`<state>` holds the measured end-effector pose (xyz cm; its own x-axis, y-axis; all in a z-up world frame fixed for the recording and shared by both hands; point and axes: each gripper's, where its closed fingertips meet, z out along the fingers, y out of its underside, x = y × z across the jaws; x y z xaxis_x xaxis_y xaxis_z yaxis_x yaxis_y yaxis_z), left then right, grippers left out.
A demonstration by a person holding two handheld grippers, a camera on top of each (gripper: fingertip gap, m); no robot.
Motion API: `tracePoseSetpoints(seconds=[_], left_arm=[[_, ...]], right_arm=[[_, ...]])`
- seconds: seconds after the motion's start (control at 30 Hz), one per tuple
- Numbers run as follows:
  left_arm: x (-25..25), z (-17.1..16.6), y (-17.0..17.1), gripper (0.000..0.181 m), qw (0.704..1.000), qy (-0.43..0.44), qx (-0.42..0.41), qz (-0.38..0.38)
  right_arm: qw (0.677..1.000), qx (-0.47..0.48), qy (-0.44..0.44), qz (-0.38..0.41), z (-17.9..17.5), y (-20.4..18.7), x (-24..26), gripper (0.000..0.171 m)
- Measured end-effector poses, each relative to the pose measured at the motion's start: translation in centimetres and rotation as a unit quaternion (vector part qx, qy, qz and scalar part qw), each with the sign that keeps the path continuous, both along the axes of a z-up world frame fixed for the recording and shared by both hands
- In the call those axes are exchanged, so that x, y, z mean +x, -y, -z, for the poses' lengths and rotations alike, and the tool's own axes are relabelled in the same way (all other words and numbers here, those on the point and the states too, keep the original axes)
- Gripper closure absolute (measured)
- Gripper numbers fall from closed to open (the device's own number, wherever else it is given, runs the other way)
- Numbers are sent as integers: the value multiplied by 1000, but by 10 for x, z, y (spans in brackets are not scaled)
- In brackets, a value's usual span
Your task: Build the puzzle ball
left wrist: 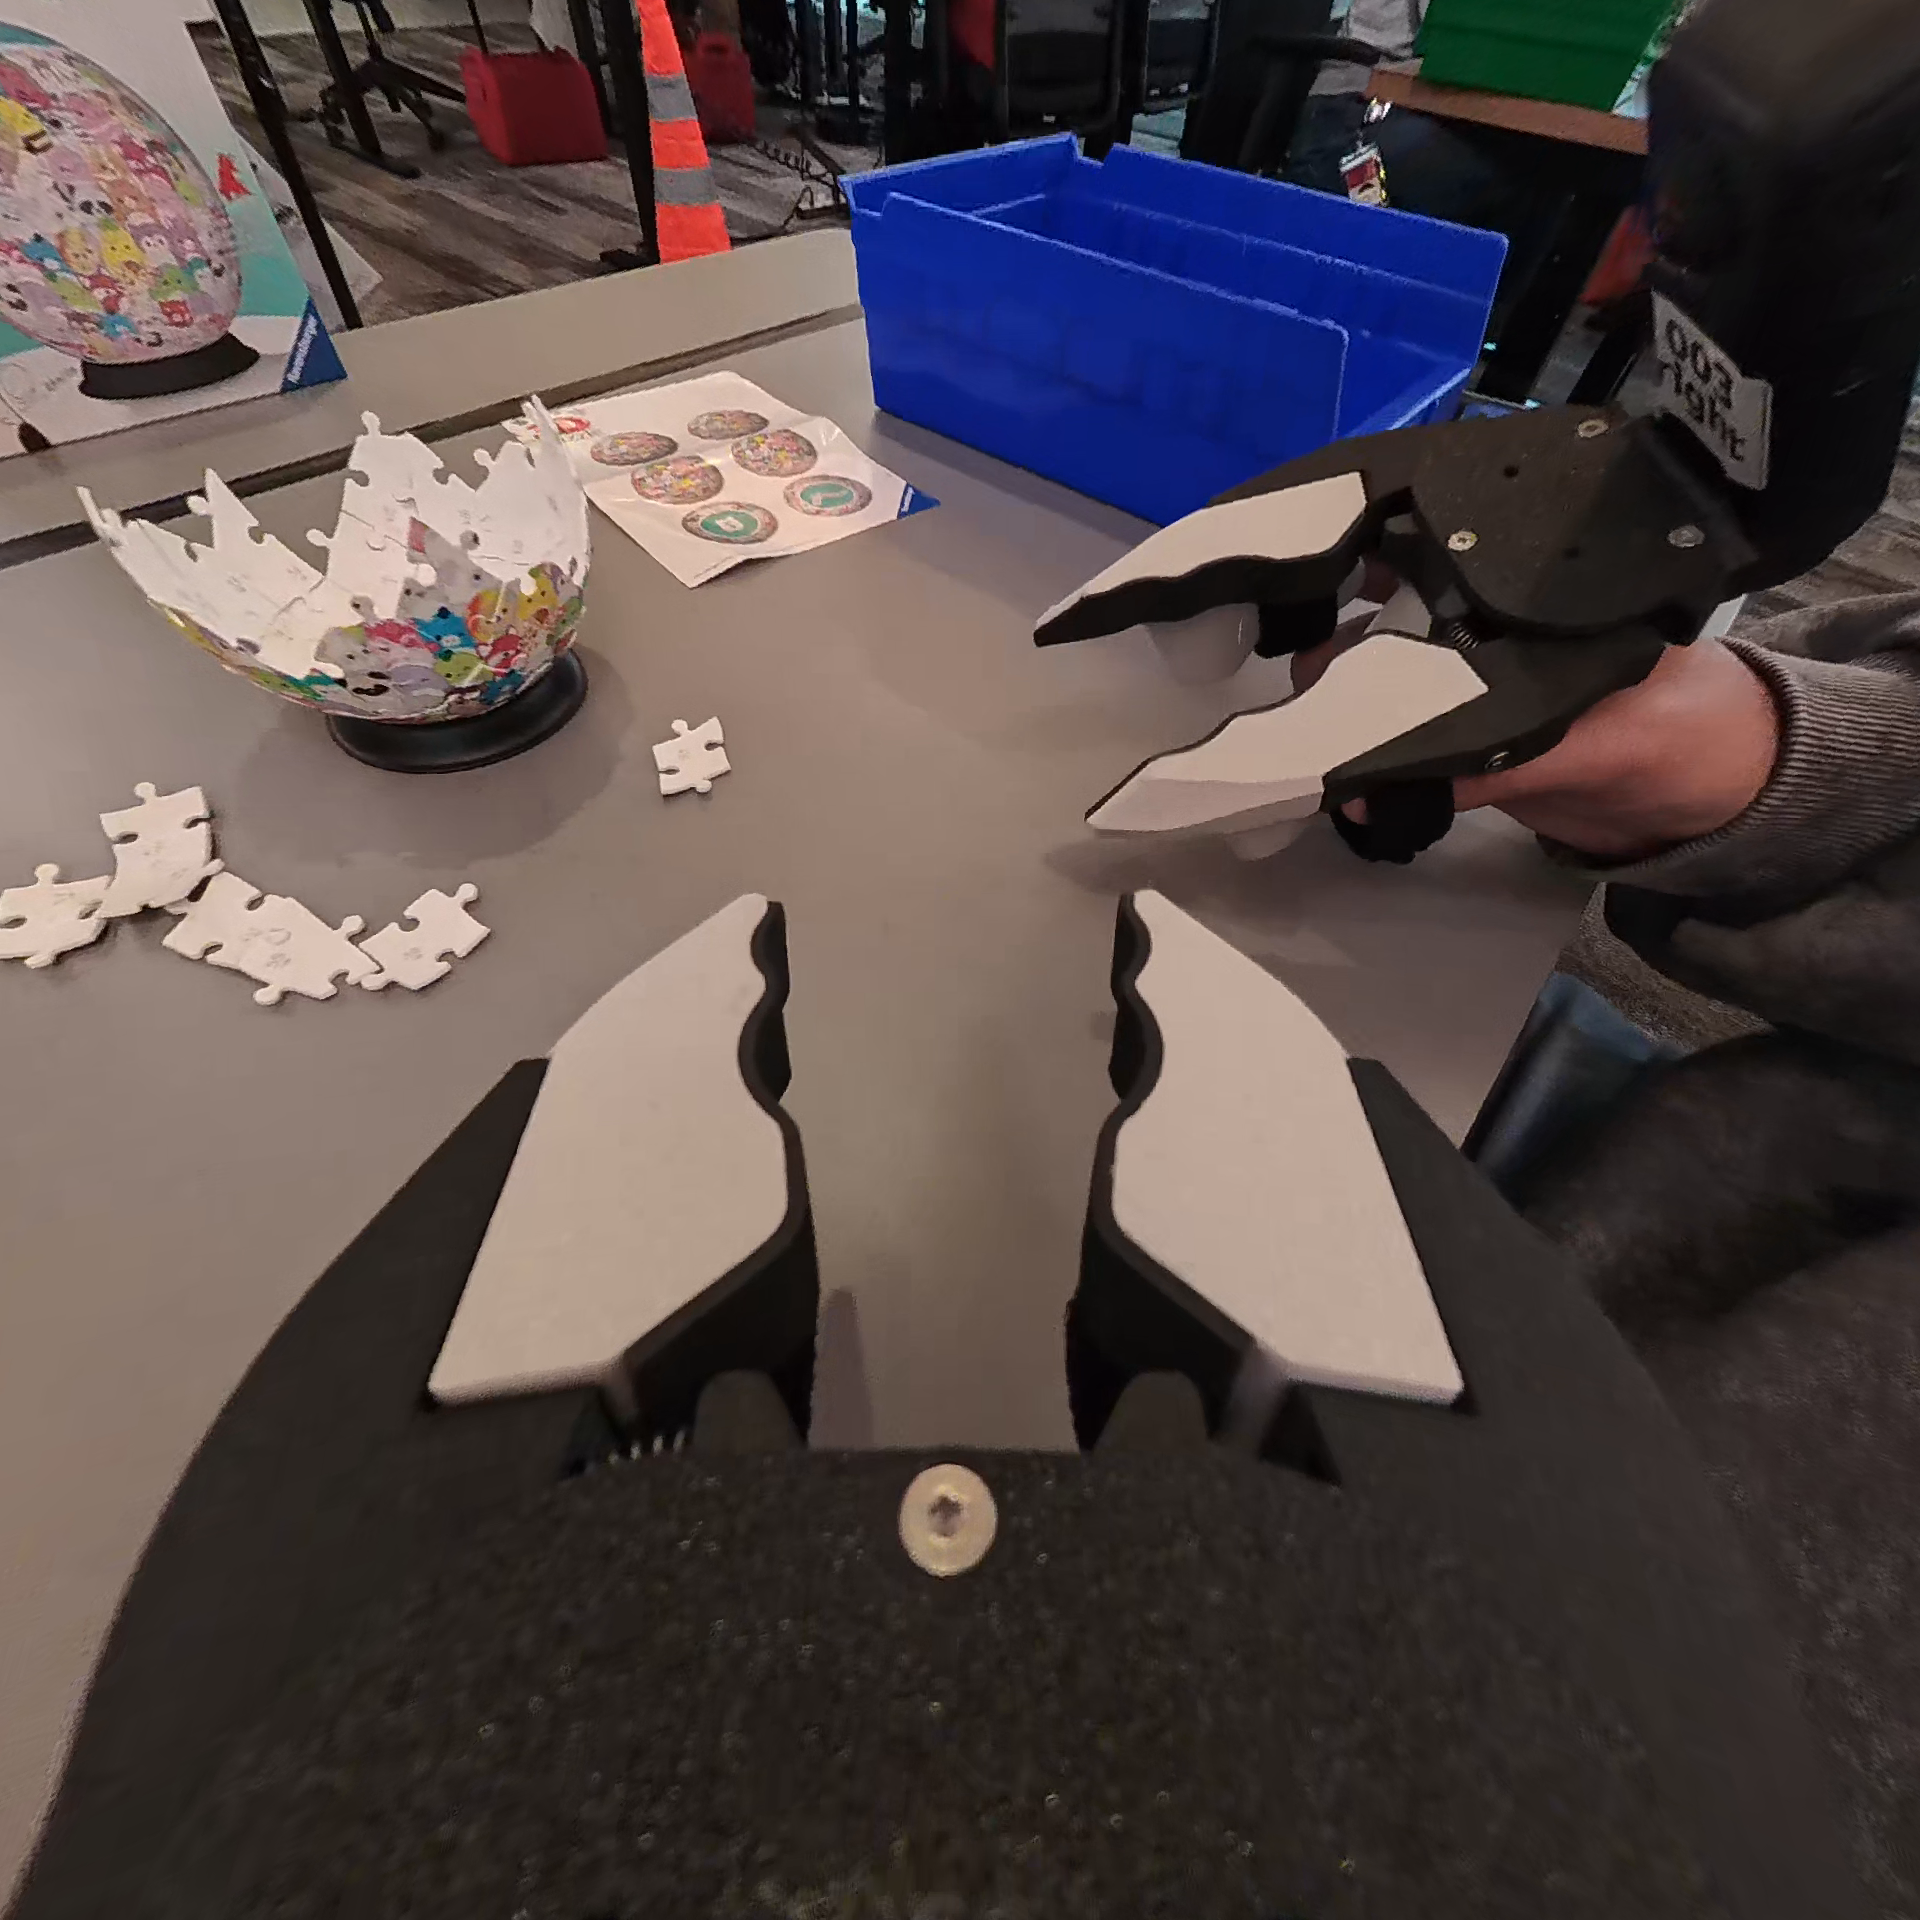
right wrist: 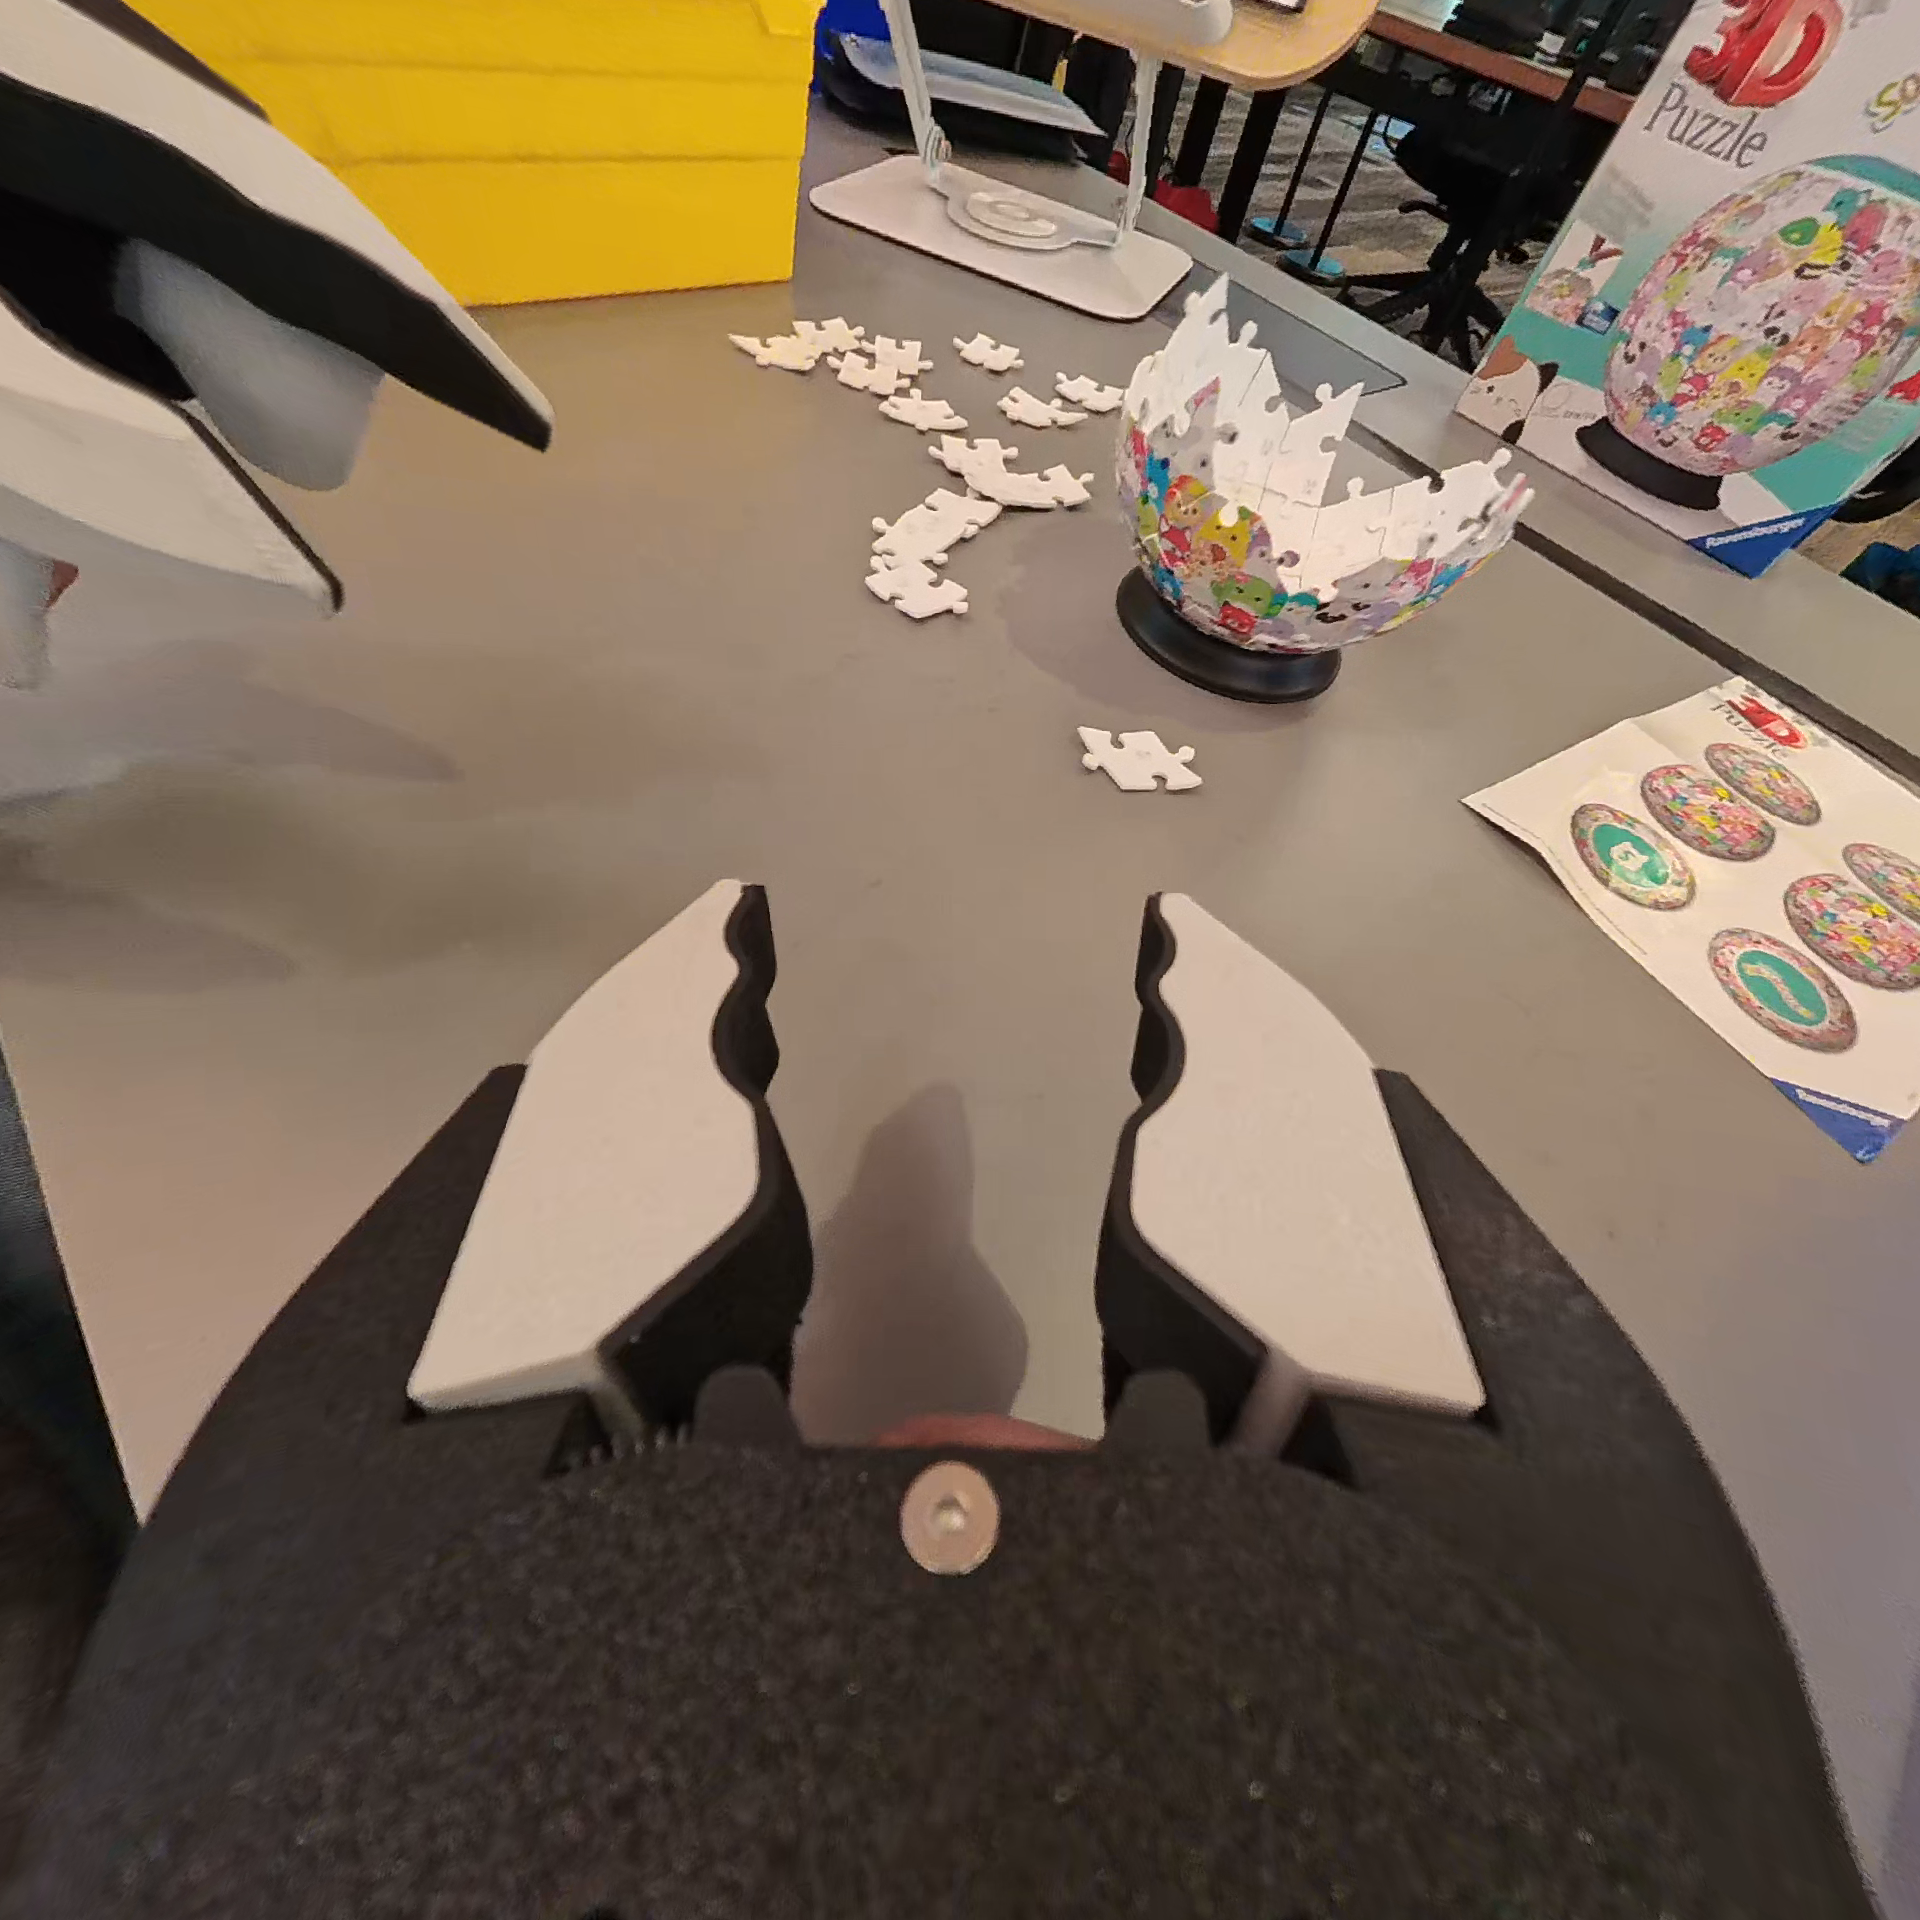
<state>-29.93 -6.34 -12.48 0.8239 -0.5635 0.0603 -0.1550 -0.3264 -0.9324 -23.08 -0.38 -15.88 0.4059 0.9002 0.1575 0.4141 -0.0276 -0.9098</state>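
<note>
You are holding the left gripper [left wrist: 945,914] low over the grey tabletop [left wrist: 883,675], its jaws standing well apart with nothing but bare surface showing between them. Your right gripper [right wrist: 951,899] is likewise gaping wide and gripping nothing; in the left wrist view it [left wrist: 1060,727] is hanging to the right, near the blue bin [left wrist: 1143,312], with your hand [left wrist: 1621,758] wrapping its handle.

The puzzle ball [left wrist: 384,582] is sitting as an unfinished bowl, open side up, on its black ring stand [left wrist: 457,717] toward the far left of the tabletop. Its coloured outside is showing at the bottom, and white jagged piece backs are rising around the rim. A single loose piece [left wrist: 691,756] is lying white side up just in front of the stand, apart from it, and it [right wrist: 1138,758] is sitting between the right gripper and the ball in the right wrist view. More loose pieces [left wrist: 260,925] are lying in a scattered cluster to the left of the ball, several touching or overlapping one another; the right wrist view is showing the cluster [right wrist: 935,457] spreading farther back toward a yellow bin [right wrist: 582,156].

An instruction sheet [left wrist: 727,478] is lying flat between the ball and the blue bin. The puzzle box [left wrist: 125,229] is standing upright behind the ball on a neighbouring surface.
</note>
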Motion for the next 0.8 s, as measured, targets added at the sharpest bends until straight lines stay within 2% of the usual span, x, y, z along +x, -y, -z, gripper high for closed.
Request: tracePoseSetpoints(seconds=[0.3,0.57,0.7,0.8], left_arm=[[-1,-1,2,122,1000,19,-11,1],[-19,1,-10,119,997,60,-49,-22],[-37,-24,-37,120,996,47,-80,-17],[-57,-42,-77,122,987,-14,-158,-1]], right_arm=[[1000,-6,-11,-10,-6,5,-1,103],[999,-33,-19,-2,-9,-4,-1,103],[999,-39,-7,-3,-3,-14,-4,103],[998,-55,-6,-15,3,-22,-11,103]])
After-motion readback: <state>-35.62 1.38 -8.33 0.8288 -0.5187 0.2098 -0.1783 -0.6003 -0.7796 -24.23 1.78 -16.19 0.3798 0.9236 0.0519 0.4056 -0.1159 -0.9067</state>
